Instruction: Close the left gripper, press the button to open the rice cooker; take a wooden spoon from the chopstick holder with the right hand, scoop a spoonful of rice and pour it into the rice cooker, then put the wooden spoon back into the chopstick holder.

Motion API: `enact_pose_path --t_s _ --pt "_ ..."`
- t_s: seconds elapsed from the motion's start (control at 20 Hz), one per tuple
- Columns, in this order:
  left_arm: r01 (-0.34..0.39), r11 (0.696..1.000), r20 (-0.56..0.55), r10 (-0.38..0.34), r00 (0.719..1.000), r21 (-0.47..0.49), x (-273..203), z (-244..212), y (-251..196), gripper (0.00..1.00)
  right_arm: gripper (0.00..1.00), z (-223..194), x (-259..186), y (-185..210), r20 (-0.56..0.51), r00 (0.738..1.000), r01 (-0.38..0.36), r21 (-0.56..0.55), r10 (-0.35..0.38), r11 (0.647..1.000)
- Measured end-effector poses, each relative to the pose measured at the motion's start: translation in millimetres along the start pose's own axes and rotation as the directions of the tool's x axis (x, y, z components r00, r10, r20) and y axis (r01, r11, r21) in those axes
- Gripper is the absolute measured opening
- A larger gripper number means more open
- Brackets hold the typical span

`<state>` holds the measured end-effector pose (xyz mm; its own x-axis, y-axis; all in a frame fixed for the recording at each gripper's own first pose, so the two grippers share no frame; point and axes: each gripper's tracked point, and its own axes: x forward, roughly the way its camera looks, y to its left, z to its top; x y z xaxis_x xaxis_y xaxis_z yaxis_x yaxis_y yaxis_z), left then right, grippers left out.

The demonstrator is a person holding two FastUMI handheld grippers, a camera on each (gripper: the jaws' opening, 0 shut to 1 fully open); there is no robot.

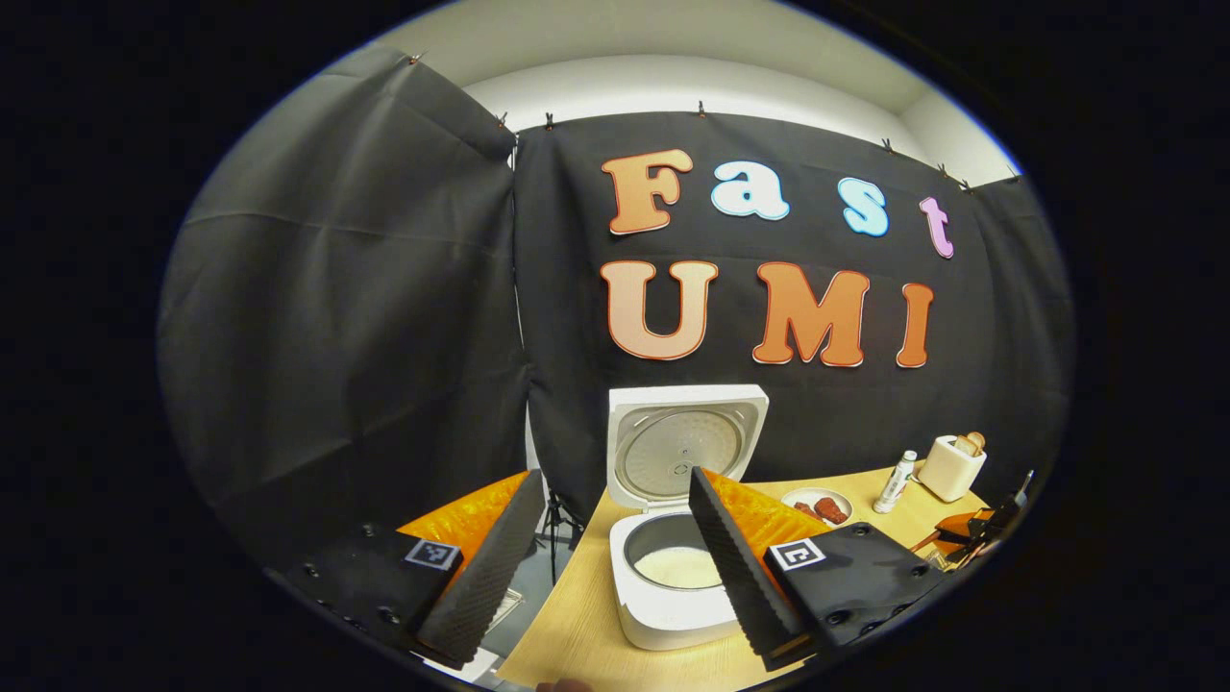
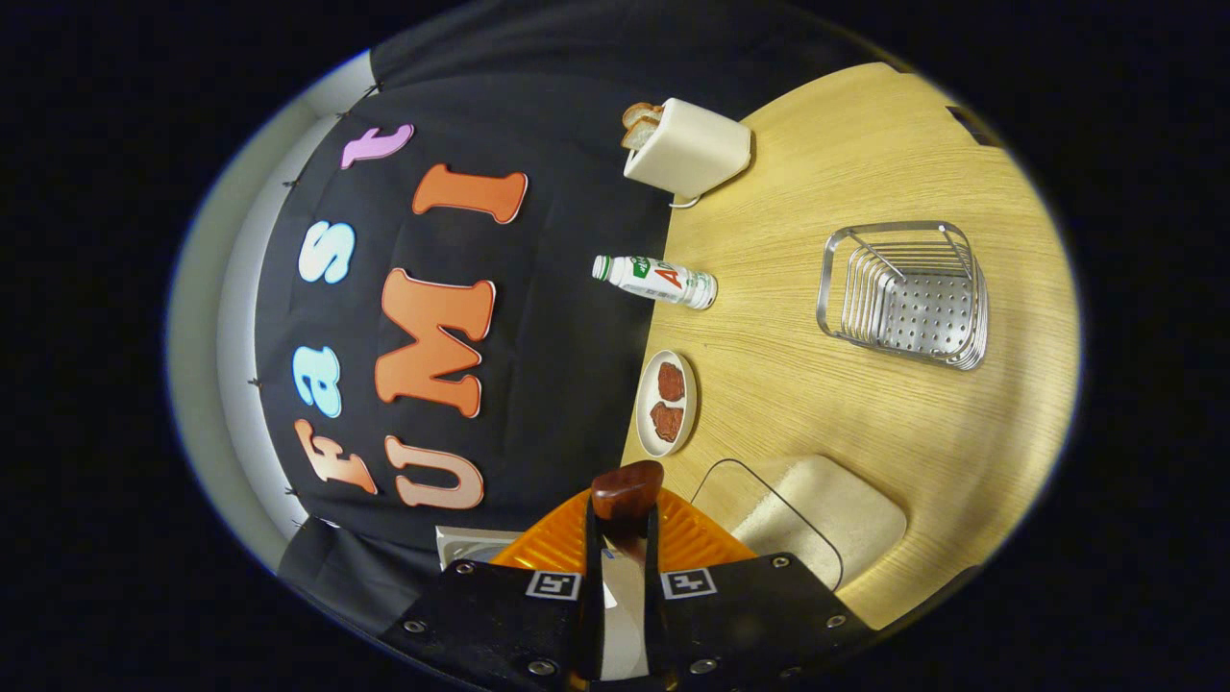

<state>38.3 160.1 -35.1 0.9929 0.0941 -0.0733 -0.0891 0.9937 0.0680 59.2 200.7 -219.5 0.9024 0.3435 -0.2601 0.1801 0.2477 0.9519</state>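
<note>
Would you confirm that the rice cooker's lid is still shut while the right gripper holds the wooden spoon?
Not quite: the left gripper view shows the rice cooker with its lid up. The right gripper does hold the wooden spoon.

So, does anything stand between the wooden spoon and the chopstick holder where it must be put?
Nothing visible does. The right gripper holds the wooden spoon, and bare table lies between it and the chopstick holder. The rice container sits beside that path.

On the table (image 2: 817, 423), the bottle (image 2: 656, 280) stands between toaster (image 2: 687, 149) and plate (image 2: 667, 402).
</note>
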Motion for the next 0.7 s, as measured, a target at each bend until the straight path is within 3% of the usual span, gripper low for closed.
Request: enact_pose_path --t_s 0.5,0.55,0.6,0.7 --pt "0.031 0.999 -0.017 -0.032 0.999 -0.021 -5.0 -13.2 2.5 1.0 0.16 -12.9 -0.1 66.5 -0.025 0.998 -0.063 0.023 0.063 0.998" --pt "0.032 0.999 -0.018 -0.032 0.999 -0.03 -6.4 -14.5 5.1 1.0 0.21 -17.3 2.3 76.7 -0.031 0.997 -0.072 0.013 0.072 0.997" --pt "0.033 0.999 -0.018 -0.034 0.999 -0.034 -6.9 -15.5 6.3 1.0 0.16 -22.5 4.8 86.3 -0.04 0.996 -0.083 0.01 0.083 0.997" --pt "0.028 0.999 -0.017 -0.028 0.999 -0.03 -8.9 -18.5 10.4 1.0 0.16 -35.3 14.0 106.4 -0.068 0.992 -0.103 0.006 0.103 0.995"
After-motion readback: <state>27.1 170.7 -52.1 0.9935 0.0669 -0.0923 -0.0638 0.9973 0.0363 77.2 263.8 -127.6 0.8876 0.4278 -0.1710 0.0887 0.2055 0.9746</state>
